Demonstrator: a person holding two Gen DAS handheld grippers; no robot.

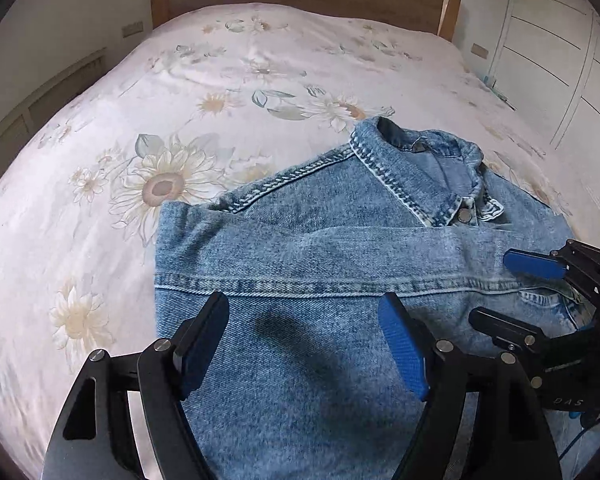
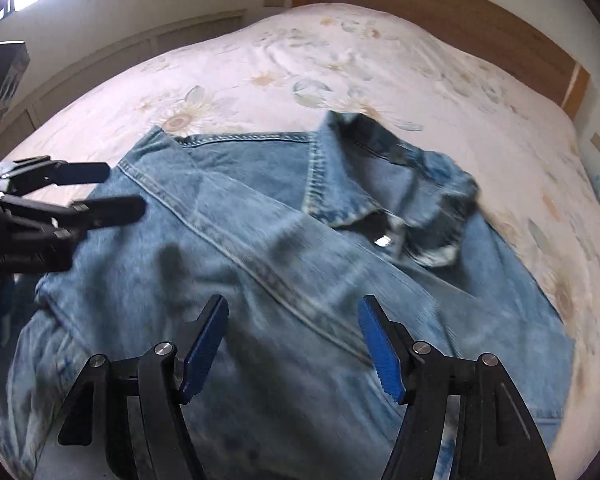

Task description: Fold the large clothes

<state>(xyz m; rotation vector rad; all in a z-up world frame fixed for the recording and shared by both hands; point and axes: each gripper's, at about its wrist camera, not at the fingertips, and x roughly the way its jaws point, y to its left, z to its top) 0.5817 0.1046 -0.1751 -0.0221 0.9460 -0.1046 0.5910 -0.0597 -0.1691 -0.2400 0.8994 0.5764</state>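
Nearest the cameras, both tools are held spread above the denim jacket (image 1: pixel 300 264), nothing caught between the blue pads: the left tool (image 1: pixel 306 340) over the lower panel, the right tool (image 2: pixel 292 344) beside it. A sleeve (image 1: pixel 340 248) is seen laid across the chest. Next, the hem would best be pinched at both corners and carried evenly toward the collar (image 1: pixel 420 168), kept flat on the bed (image 1: pixel 220 80).
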